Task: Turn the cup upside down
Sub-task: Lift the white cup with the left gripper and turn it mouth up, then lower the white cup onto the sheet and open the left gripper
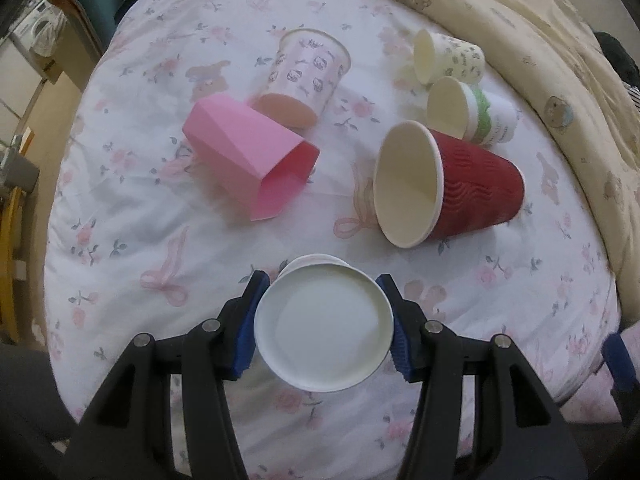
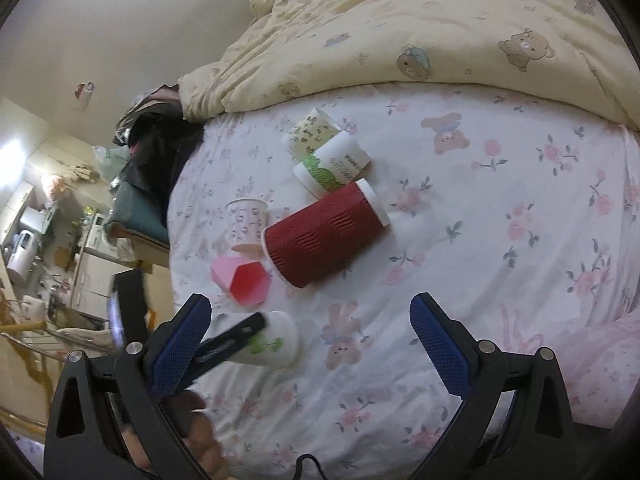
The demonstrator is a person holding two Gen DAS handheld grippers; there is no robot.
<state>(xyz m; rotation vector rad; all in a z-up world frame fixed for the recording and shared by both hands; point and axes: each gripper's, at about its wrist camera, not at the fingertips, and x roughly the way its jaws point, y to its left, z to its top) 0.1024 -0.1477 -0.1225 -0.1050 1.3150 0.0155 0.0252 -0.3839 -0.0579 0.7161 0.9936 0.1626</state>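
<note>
Bed point(image 1: 120, 280) with white sheet, pink flower, bow and bear print. Lying on their sides on it: pink faceted cup point(image 1: 248, 164), Hello Kitty cup point(image 1: 302, 76), red ribbed cup point(image 1: 448, 188), green-banded cup point(image 1: 472, 114) and a pale patterned cup point(image 1: 448, 58), the last two touching. Cream bear-print duvet point(image 1: 520, 52) bunched along the far edge. White cup point(image 2: 276, 344) near the front, possibly resting on the sheet; contact unclear.

Left wrist view is aimed steeply down, close over the bedsheet point(image 1: 120, 280); right wrist view is held lower, facing the duvet point(image 2: 400, 40). The red ripple cup point(image 1: 476, 192) point(image 2: 320, 236) is shared
</note>
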